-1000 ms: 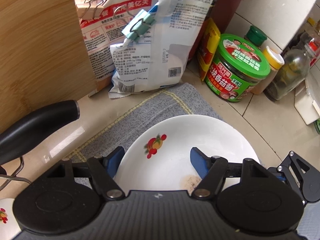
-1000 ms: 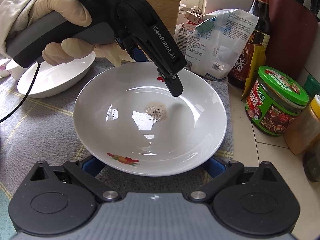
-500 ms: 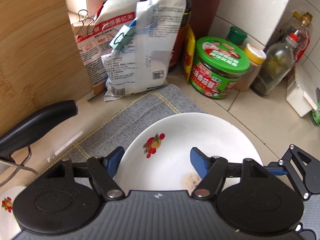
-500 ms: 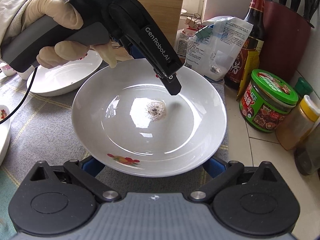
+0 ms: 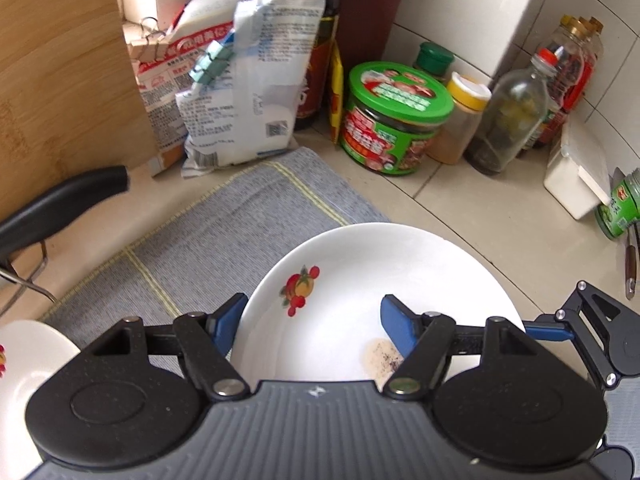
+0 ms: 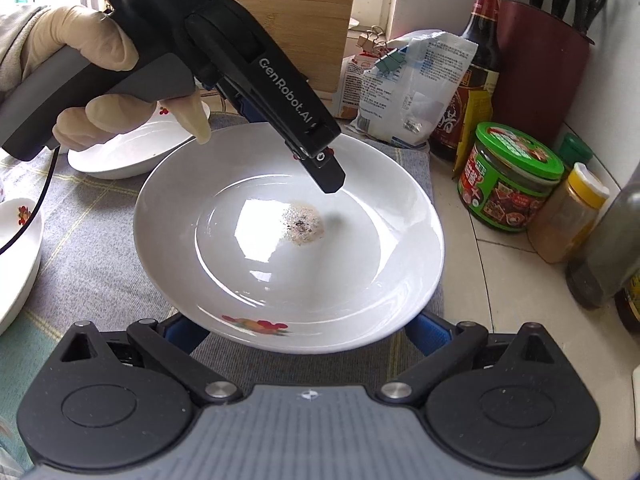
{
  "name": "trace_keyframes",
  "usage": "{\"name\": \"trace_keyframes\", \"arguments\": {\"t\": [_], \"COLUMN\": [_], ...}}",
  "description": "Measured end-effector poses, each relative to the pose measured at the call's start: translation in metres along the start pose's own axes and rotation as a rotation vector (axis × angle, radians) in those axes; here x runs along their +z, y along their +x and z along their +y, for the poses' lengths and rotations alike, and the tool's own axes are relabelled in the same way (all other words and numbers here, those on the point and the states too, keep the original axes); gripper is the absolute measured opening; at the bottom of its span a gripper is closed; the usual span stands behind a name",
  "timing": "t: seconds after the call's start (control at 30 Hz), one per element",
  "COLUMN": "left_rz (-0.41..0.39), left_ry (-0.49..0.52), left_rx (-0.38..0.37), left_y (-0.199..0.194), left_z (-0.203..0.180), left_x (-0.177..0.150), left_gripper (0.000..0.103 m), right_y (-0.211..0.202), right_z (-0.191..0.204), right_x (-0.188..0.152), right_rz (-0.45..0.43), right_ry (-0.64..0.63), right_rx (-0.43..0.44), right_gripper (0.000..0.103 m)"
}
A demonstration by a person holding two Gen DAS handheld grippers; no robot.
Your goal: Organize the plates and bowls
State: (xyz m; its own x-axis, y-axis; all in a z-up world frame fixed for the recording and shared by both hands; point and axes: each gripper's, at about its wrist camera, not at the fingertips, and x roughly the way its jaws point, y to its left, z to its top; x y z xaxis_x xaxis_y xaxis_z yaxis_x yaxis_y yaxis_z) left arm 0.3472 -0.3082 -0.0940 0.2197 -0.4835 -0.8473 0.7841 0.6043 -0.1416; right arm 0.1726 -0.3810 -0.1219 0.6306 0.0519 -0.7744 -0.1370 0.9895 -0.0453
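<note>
Two grippers share white plate [image 6: 288, 240] above grey mat [image 6: 92, 248]: left gripper [image 5: 310, 320] straddles far rim; right gripper's [image 6: 304, 330] hold unclear, fingertips hidden beneath near rim. Keep level.

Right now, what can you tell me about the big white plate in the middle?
The plate is round, glossy white, ceramic-looking and shallow, with fruit prints on its rim and a speckled brownish stain at its centre. It sits roughly level over the grey mat. The left gripper straddles its far rim; the right gripper reaches under its near edge.
</note>
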Motion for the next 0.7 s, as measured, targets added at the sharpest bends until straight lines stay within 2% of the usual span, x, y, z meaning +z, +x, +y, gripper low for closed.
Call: {"name": "trace_keyframes", "arguments": {"t": [0.27,0.7], "left_rz": [0.041,0.088], "left_ry": [0.008,-0.006], "left_rx": [0.006,0.011], "left_y": [0.012,0.016], "left_z": [-0.007,-0.001], "left_x": [-0.017,-0.038], "left_gripper": [0.071,0.071], "right_y": [0.002,0.003], "right_z": [0.002,0.014], "right_x": [-0.015,-0.015], "right_rz": [0.036,0.039], "right_ry": [0.012,-0.006], "right_rx": [-0.002,0.02], "right_gripper": [0.103,0.103]}}
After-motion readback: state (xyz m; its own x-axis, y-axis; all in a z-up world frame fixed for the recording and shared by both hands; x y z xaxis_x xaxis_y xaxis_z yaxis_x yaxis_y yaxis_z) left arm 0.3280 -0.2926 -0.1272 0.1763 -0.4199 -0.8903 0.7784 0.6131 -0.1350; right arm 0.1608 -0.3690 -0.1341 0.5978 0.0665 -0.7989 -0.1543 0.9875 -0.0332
